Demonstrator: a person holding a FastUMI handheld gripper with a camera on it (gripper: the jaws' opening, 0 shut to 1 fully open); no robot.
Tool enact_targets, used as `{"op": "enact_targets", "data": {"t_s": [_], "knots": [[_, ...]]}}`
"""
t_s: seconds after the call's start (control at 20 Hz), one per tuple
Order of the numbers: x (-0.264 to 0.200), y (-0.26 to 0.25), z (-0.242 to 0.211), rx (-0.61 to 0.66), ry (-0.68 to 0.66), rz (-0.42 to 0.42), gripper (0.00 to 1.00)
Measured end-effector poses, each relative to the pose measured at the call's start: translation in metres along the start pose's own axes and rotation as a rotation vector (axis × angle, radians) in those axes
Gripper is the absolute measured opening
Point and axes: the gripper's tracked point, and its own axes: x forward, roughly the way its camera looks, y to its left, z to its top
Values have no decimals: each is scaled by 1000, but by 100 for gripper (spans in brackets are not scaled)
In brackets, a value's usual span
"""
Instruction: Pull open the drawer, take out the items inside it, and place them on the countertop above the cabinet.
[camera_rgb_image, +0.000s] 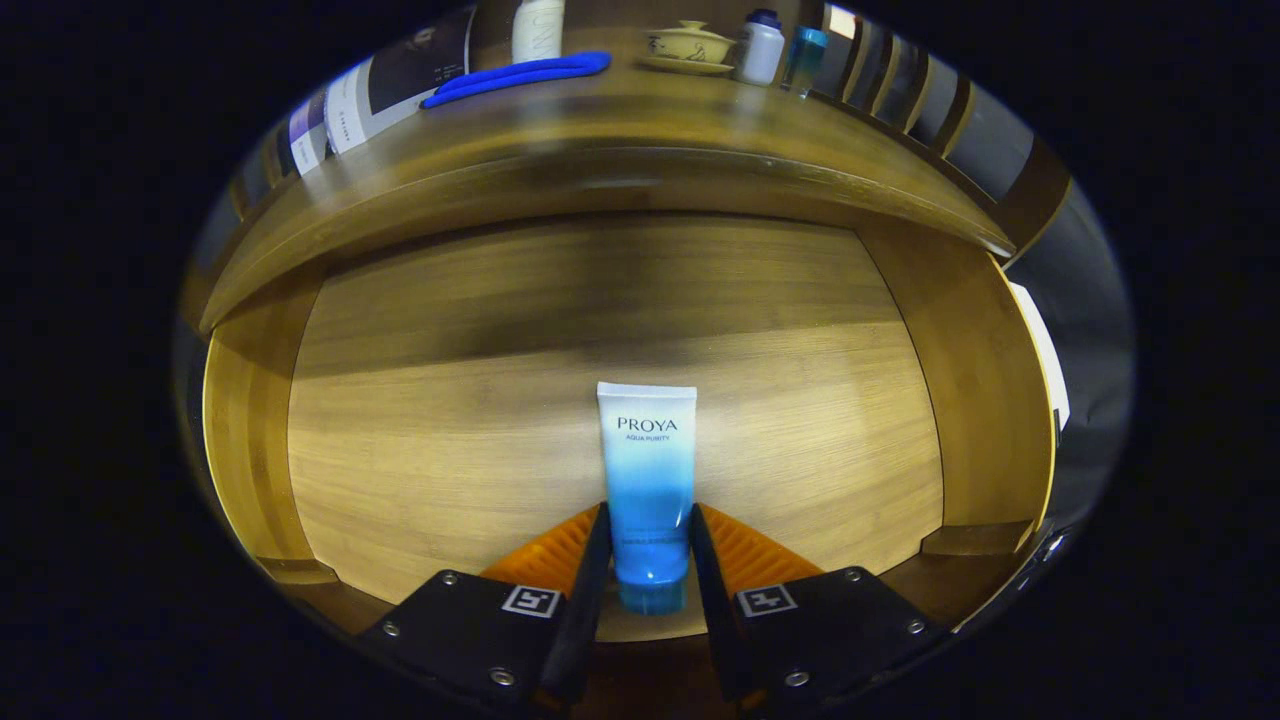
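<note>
A white-to-blue cosmetic tube (648, 470) stands between the two fingers of my gripper (649, 540), cap end towards me. Both fingers press against its lower part, so the gripper is shut on it. Beneath and behind the tube lies the open wooden drawer (250, 440), its floor bare around the tube. Above the drawer runs the cabinet's countertop (640, 130), curving across beyond the tube.
On the countertop lie a long blue object (520, 75), a book or magazine (375, 90) to its left, a lidded cup on a saucer (688, 45), a white bottle (760, 48), a blue-green bottle (805, 55) and a white container (538, 28) at the back.
</note>
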Motion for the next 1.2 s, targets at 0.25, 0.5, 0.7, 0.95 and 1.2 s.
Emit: {"op": "enact_targets", "data": {"t_s": [0.25, 0.5, 0.7, 0.95, 1.2], "knots": [[-1, 2, 1, 32, -62, 1, 37], [-11, 8, 3, -11, -113, -1, 29], [-37, 10, 13, -39, -182, -22, 29], [-71, 8, 21, -41, -245, -50, 29], [-102, 4, 37, -64, -321, -88, 29]]}}
